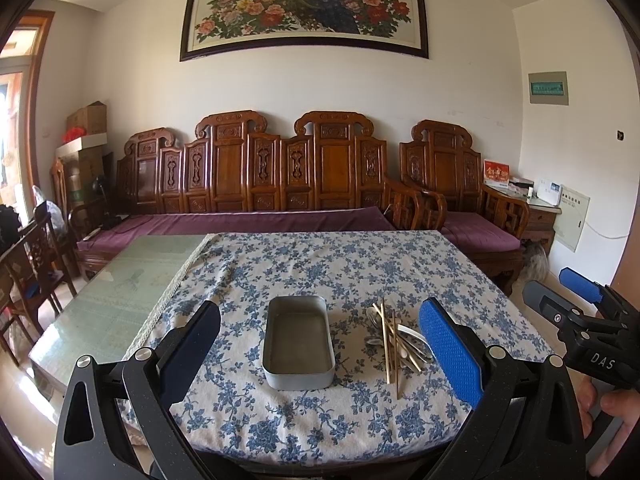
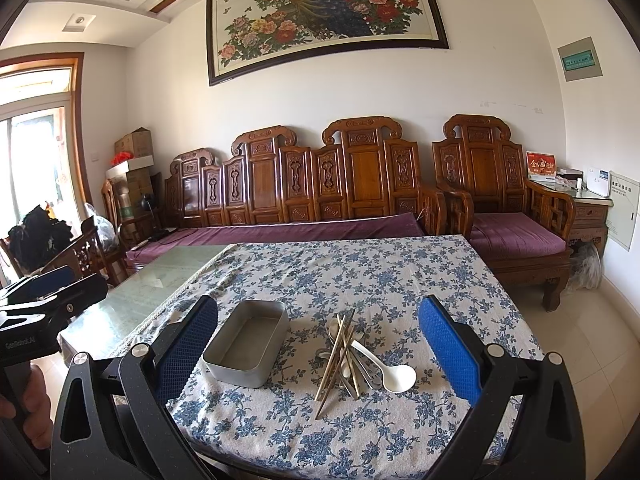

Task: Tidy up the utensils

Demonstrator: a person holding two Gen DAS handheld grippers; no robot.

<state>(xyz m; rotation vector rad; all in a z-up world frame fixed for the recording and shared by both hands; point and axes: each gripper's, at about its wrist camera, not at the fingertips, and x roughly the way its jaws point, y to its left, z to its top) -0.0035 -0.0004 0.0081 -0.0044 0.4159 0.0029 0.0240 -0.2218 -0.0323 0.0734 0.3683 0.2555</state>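
Observation:
An empty grey metal tin sits on the floral tablecloth. Right of it lies a pile of utensils: wooden chopsticks, metal spoons and a white ceramic spoon. My left gripper is open and empty, held above the near table edge in front of the tin. My right gripper is open and empty, in front of the tin and pile. The right gripper also shows in the left wrist view, and the left gripper in the right wrist view.
The blue floral cloth covers the right part of a glass-topped table. A carved wooden sofa with purple cushions stands behind it, an armchair at right, chairs and boxes at left.

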